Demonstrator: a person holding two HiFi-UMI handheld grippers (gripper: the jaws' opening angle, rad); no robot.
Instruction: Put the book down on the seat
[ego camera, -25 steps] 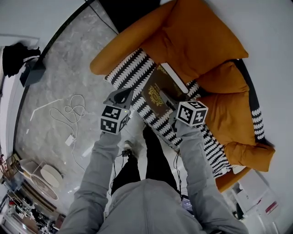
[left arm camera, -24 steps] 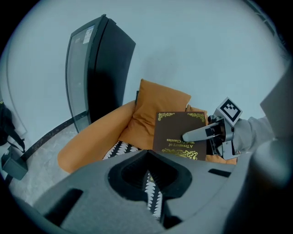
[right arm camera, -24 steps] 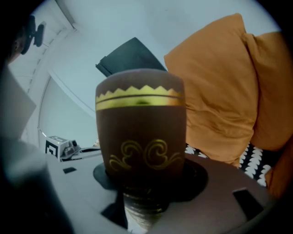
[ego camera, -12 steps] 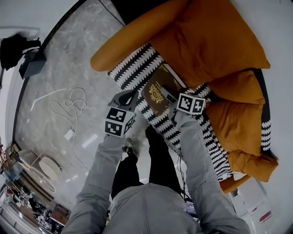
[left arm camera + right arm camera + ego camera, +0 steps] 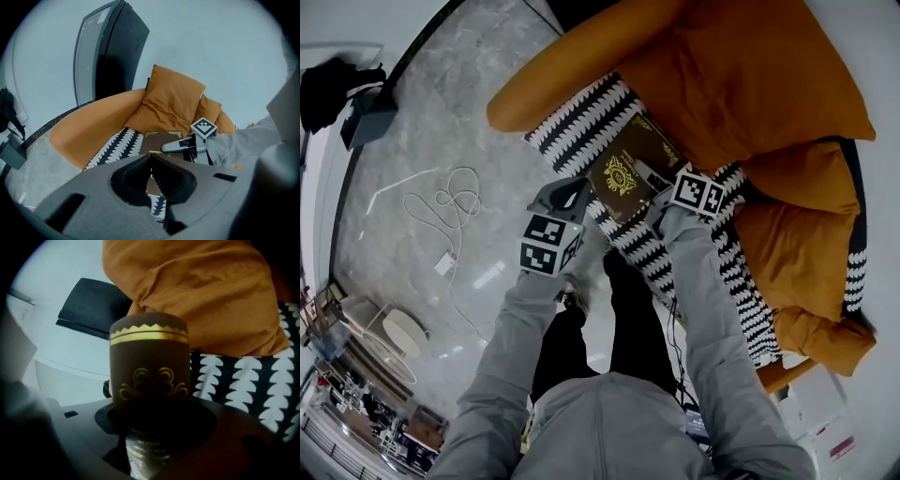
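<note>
A brown book (image 5: 623,173) with gold ornament lies low and nearly flat over the black-and-white patterned seat (image 5: 581,112) of an orange sofa. Whether it touches the seat I cannot tell. My right gripper (image 5: 652,178) is shut on the book's near edge. In the right gripper view the book's spine (image 5: 150,366) fills the middle, clamped between the jaws. The left gripper view shows the book (image 5: 159,140) and the right gripper (image 5: 180,146) above the seat (image 5: 115,145). My left gripper (image 5: 562,195) hovers just left of the book at the seat's front edge, shut and holding nothing.
Big orange cushions (image 5: 741,66) lean along the sofa's back, behind the book. A tall black cabinet (image 5: 108,51) stands left of the sofa. On the marble floor lie a white cable (image 5: 441,211) and a dark bag (image 5: 333,89). The person's legs stand against the seat front.
The right gripper has carried the book forward and down, from tilted upright to nearly flat over the patterned seat. The left gripper has stayed beside it.
</note>
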